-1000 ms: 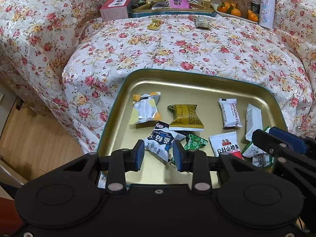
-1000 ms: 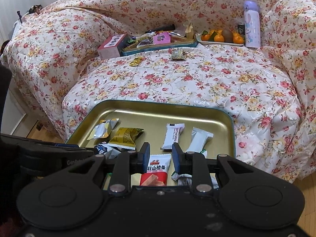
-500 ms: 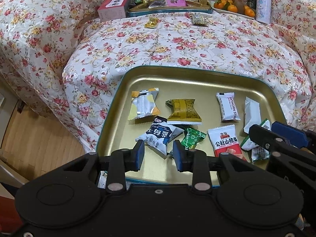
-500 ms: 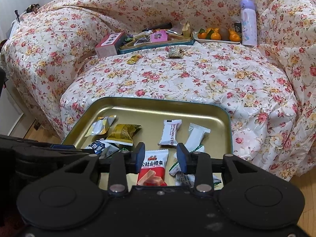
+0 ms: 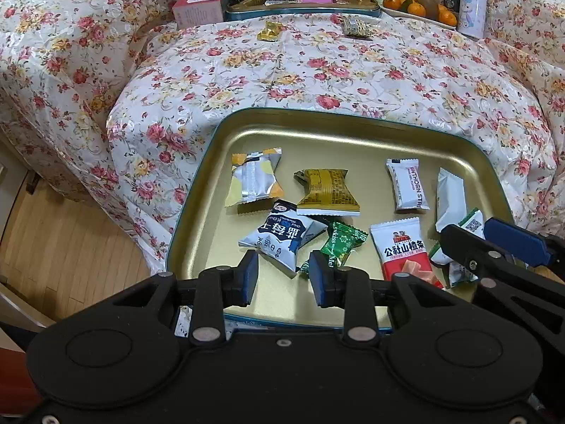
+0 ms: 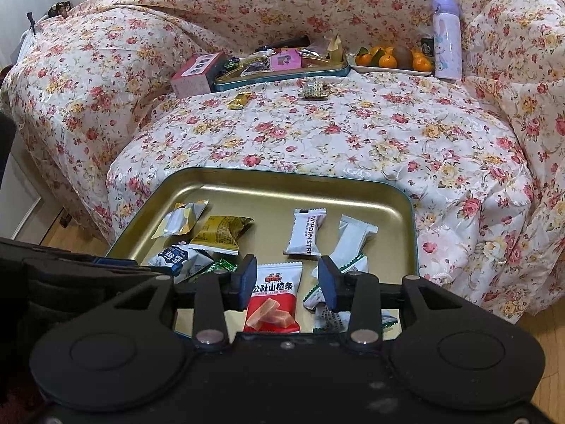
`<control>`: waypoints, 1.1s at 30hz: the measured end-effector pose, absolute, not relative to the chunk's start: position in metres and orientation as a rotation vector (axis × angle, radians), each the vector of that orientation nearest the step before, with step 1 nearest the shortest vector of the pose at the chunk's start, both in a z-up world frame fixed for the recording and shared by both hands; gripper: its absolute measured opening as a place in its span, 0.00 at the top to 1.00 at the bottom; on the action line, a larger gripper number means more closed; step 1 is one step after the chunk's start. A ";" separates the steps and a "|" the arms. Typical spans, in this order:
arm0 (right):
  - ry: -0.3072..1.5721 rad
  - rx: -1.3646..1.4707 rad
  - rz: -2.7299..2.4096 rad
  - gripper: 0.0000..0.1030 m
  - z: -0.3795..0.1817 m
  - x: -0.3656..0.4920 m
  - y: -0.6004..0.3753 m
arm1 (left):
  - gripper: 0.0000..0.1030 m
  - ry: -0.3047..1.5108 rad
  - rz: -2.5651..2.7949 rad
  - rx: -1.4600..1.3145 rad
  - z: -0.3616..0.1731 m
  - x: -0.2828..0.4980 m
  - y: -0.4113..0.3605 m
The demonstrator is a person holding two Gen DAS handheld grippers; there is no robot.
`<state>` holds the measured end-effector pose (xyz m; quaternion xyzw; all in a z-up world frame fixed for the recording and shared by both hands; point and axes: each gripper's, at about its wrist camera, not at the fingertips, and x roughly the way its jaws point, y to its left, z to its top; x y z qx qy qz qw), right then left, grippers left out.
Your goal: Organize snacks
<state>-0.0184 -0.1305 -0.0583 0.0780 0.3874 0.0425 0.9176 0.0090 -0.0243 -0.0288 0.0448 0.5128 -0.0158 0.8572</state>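
Snack packets lie loose in the gold tray [image 5: 353,130] on the floral-covered sofa seat [image 5: 317,70]. Right tongs [image 6: 286,279] have just been opening and now stand parted above the red hawthorn-strip packet [image 6: 273,296], gripping nothing. Left tongs [image 5: 283,277] stand parted and empty near the blue-and-white packet [image 5: 279,236].

The gold tray [image 5: 226,162] rests on the floral cover, holding wrapped snacks lying flat; a silver-yellow packet [image 5: 252,180] at far left; an olive-gold one [image 5: 326,190] beside it; a white-blue packet [image 5: 282,235] overlapping a green candy [image 5: 344,242]; the red-white hawthorn pack [image 6: 275,295] near the front rim; two white bars [image 6: 305,231] behind.
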 end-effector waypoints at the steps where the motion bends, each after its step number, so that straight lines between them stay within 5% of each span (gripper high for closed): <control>1: 0.797 0.159 0.089 0.60 -0.058 -0.018 -0.131 | 0.61 1.079 -0.034 0.094 -0.029 0.009 -0.024; 33: 0.827 0.152 0.110 0.59 -0.062 -0.013 -0.134 | 0.61 1.177 -0.083 0.079 -0.037 0.013 -0.014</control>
